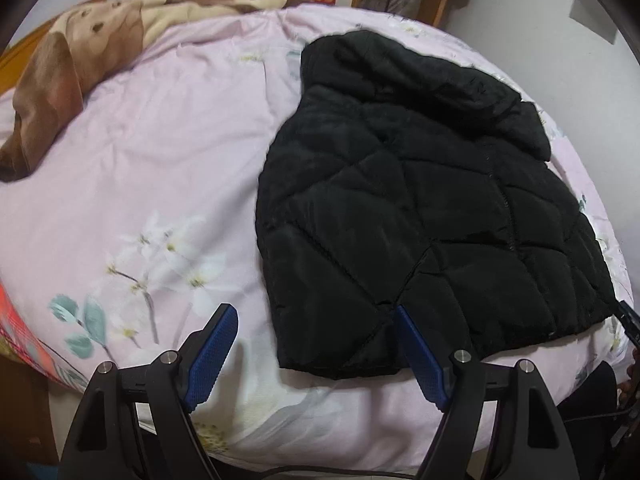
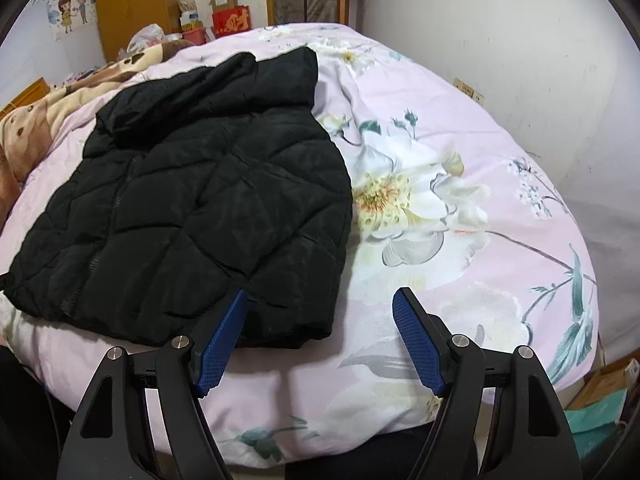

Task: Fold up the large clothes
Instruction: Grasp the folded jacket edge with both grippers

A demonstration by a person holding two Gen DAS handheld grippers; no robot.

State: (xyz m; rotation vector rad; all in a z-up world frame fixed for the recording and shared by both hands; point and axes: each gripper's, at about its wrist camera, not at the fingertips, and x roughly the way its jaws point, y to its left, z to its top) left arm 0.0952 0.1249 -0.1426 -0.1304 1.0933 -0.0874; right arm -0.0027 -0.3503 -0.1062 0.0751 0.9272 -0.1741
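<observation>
We judged the step in hand to be the approach to the near hem of the black quilted jacket point(image 1: 420, 208), which lay flat on the pink floral bedspread point(image 1: 160, 168) with its hood toward the far end of the bed and its sides apparently already turned in. To do it well, we would set each gripper over one hem corner, take both layers deep between the pads, and lift both corners together so that the padded body folds evenly toward the hood without skewing.

The left gripper point(image 1: 316, 356) stood with its jaws spread wide and nothing between its pads. It was poised over the near left corner of the jacket; whether its right finger met the hem we could not tell.

The right gripper point(image 2: 320, 340) was likewise spread wide and empty. Its left finger was seen against the near right corner of the jacket, contact uncertain, while its right finger stood over bare bedspread.
</observation>
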